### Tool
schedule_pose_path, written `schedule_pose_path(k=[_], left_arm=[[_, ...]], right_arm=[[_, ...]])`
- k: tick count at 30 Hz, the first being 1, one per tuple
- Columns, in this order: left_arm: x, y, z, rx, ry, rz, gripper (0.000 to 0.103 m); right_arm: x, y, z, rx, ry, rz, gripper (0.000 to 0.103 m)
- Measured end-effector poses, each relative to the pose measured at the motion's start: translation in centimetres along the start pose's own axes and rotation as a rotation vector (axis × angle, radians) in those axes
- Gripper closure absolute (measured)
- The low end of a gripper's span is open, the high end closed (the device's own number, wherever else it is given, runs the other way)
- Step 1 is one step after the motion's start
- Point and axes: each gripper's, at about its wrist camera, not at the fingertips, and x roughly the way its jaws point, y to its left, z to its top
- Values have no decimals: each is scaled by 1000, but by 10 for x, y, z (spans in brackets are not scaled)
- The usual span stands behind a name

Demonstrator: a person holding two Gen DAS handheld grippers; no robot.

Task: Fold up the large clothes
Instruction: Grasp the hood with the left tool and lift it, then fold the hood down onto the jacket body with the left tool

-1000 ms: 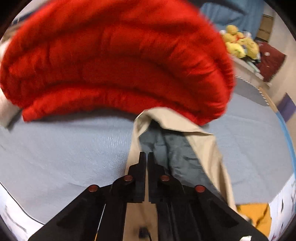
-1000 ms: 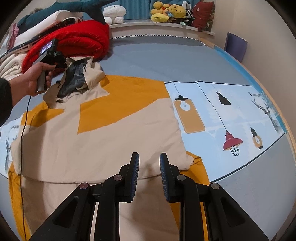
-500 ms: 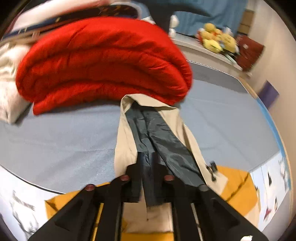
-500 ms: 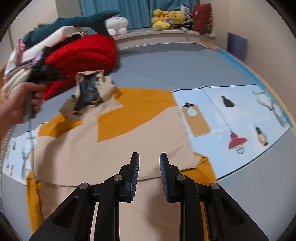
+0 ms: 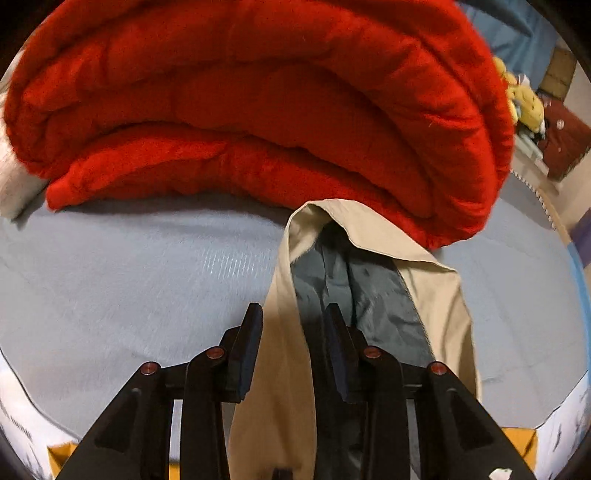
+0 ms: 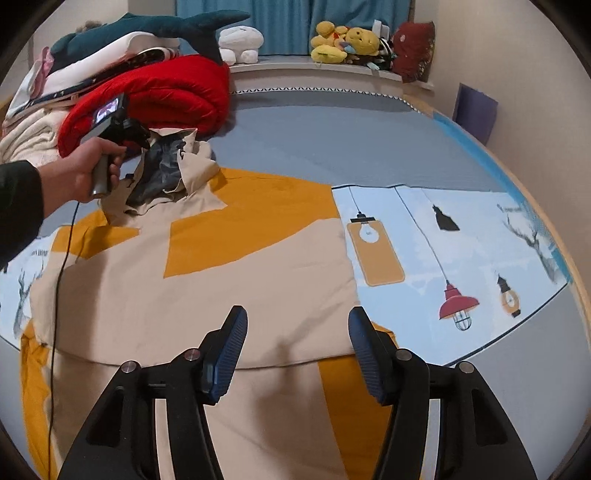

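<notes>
A beige and mustard jacket [image 6: 229, 280] lies spread flat on the bed, its sleeve folded across the body. Its hood [image 6: 166, 173] shows grey lining and points at the red quilt. In the left wrist view my left gripper [image 5: 291, 325] straddles the hood's beige edge [image 5: 284, 295]; its jaws are opening and the cloth runs loosely between them. A hand holds that left gripper [image 6: 144, 138] at the hood in the right wrist view. My right gripper [image 6: 295, 332] hovers over the jacket's folded lower edge with its jaws opening wide and nothing between them.
A thick folded red quilt [image 5: 258, 110] lies just beyond the hood, against a pile of bedding with a shark plush [image 6: 155, 29]. Plush toys [image 6: 347, 44] line the far ledge. The lamp-print sheet [image 6: 461, 240] stretches to the right. A cable [image 6: 59, 280] crosses the jacket's left side.
The left gripper went from shut to partly open, pulling back from the red quilt and then moving close to it again along the hood. The right gripper's jaws spread wide without moving.
</notes>
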Motion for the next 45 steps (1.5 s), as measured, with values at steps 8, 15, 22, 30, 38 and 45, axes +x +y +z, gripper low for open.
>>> schedule_pose_path(k=[8,15,22,30,38,45], left_arm=[[-44,-5,-8,121,-51,-77,102],[-187,-23,-95,344,-159,-205,102],[-305,-29,-212,450,-239,-240,102],[-316,16,-347,300,-106,-212,102],[-302,42,-371,127,-17,-209,100],[-255,108,-353,-248,135,-350,89]], right_arm=[[6,4,2,51,13,17,53],[-13,8,7,68,-37,62,71],[-43,-5,16,120,-101,161,71],[-55,-2,11,199,-101,304,70],[-40,19,6,249,-42,439,65],[4,47,-7,309,107,569,63]])
